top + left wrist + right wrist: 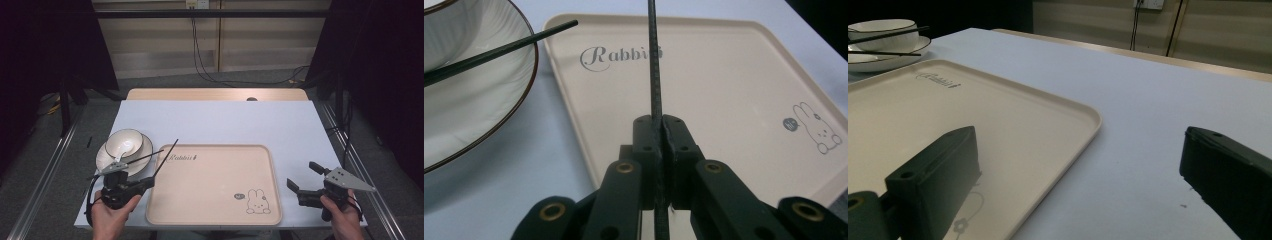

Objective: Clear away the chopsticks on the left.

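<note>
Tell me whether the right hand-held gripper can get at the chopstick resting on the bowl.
Probably not easily: the right hand-held gripper is open, but the tray lies between it and that chopstick on the bowl.

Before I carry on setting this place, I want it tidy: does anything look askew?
Yes: the chopsticks are split. One chopstick lies slanted across the bowl and plate, while the left gripper holds the other chopstick over the tray.

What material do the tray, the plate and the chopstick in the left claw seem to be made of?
Tray: probably plastic or melamine, matte beige, with printed lettering and a rabbit.
Plate: likely glazed ceramic, glossy white with a thin dark rim.
Chopstick: dark and slender, with a finely ridged surface; plastic, metal or lacquered wood, unclear.
</note>
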`<state>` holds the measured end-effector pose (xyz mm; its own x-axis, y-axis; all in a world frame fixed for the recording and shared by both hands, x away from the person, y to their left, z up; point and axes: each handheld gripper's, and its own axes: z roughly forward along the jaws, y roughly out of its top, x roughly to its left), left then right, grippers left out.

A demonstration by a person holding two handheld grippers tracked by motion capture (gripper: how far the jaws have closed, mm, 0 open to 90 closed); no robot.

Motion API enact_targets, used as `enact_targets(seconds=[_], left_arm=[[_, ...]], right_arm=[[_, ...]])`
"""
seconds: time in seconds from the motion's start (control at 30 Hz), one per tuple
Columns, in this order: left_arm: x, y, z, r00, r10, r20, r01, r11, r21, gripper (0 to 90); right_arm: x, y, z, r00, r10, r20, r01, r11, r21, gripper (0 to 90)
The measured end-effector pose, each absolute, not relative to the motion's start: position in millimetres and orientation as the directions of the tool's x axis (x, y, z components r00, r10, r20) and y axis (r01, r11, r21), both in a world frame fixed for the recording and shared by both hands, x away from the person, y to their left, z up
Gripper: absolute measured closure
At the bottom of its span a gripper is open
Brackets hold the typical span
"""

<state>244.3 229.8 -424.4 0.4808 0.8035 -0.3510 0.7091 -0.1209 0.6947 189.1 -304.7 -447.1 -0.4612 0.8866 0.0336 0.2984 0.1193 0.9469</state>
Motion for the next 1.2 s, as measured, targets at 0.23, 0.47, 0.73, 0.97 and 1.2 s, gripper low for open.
enact_targets(seconds=[0.23, 0.47, 0.73, 0.97, 1.2], left_arm=[[250, 210, -431, 0.436, 0.833, -0.34, 0.732, -0.109, 0.672, 85.5], [254, 199, -448, 0.377, 0.862, -0.338, 0.777, -0.096, 0.622, 85.6], [262, 192, -457, 0.338, 0.89, -0.307, 0.805, -0.104, 0.584, 85.8], [265, 188, -463, 0.321, 0.897, -0.303, 0.824, -0.107, 0.557, 85.5], [264, 187, -465, 0.324, 0.9, -0.292, 0.813, -0.107, 0.572, 85.2]], right_arm=[[189, -304, -447, -0.46, 0.888, 0.033, 0.297, 0.119, 0.948, 2.6], [189, -305, -447, -0.463, 0.886, 0.032, 0.297, 0.121, 0.947, 2.6], [189, -304, -447, -0.461, 0.887, 0.032, 0.299, 0.121, 0.947, 2.6], [189, -304, -447, -0.467, 0.884, 0.032, 0.3, 0.125, 0.946, 2.6], [189, -304, -447, -0.467, 0.884, 0.029, 0.3, 0.127, 0.946, 2.6]])
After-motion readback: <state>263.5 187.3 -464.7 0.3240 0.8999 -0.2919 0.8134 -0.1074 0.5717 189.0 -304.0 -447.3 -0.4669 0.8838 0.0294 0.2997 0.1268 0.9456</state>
